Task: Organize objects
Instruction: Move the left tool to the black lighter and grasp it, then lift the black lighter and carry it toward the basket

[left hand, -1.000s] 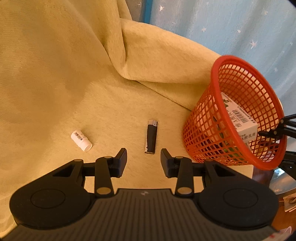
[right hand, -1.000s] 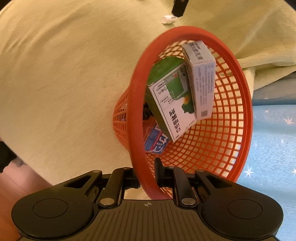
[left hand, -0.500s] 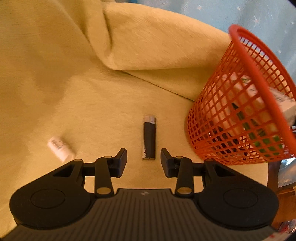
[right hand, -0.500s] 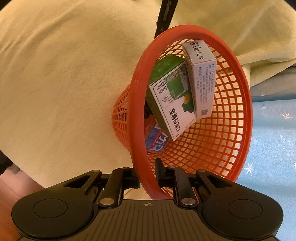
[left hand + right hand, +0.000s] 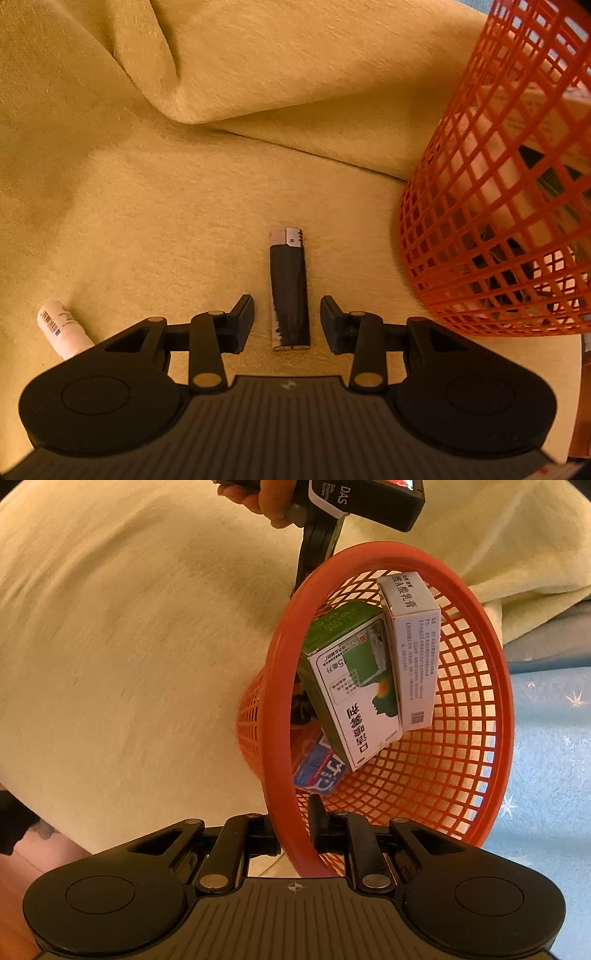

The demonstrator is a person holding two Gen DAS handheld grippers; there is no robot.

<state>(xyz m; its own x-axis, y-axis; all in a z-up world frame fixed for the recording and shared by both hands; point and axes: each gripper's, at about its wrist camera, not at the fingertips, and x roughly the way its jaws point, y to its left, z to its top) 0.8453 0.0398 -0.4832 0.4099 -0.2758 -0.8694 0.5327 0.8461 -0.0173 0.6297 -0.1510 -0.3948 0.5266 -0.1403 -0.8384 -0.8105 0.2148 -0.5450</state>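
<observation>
The left gripper has come down, its open jaws now flanking the lighter on the blanket beside the basket, whose rim the right gripper clamps, so a pinch looks imminent.

Basket right of lighter

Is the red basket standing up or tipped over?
Tipped: the right gripper pinches the basket rim, its mouth facing sideways, boxes leaning inside.
</observation>
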